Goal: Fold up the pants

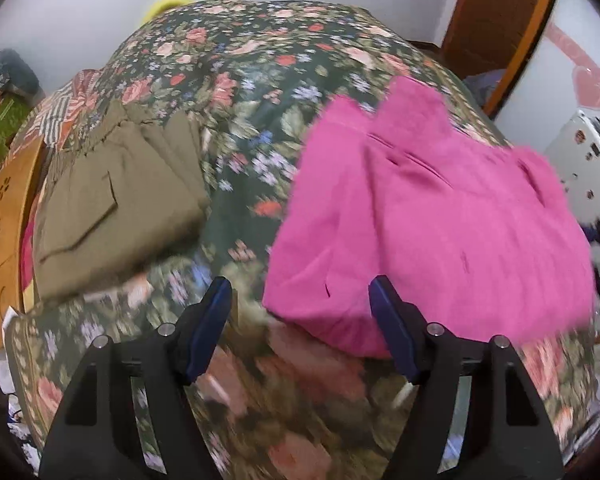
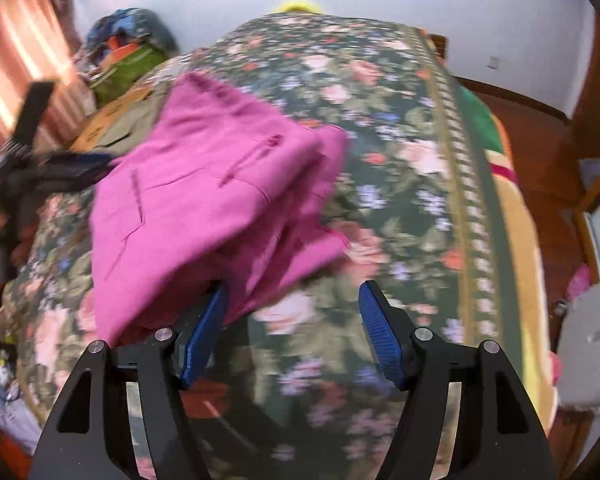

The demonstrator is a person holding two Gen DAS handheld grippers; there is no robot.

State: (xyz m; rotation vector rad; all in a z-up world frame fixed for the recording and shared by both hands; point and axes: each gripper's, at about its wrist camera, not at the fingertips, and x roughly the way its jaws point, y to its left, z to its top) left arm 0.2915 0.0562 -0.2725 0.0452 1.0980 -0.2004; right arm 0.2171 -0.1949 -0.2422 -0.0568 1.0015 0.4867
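Folded pink pants [image 1: 432, 216] lie on the floral bedspread [image 1: 252, 80], right of the middle in the left wrist view. My left gripper [image 1: 300, 300] is open just in front of their near left corner, holding nothing. In the right wrist view the pink pants [image 2: 204, 208] lie left of the middle, their near edge draped over the left finger [image 2: 204, 336]. My right gripper [image 2: 292, 312] is open and empty. The other gripper shows blurred at the left edge [image 2: 24, 160] of that view.
Folded olive-green pants [image 1: 116, 200] lie on the bed at the left. A cardboard box [image 1: 0, 216] and clutter stand beyond the bed's left side. A wooden door frame [image 1: 500, 20] and a white appliance [image 1: 584, 160] are at the right. The bedspread's border [image 2: 460, 184] runs along the right.
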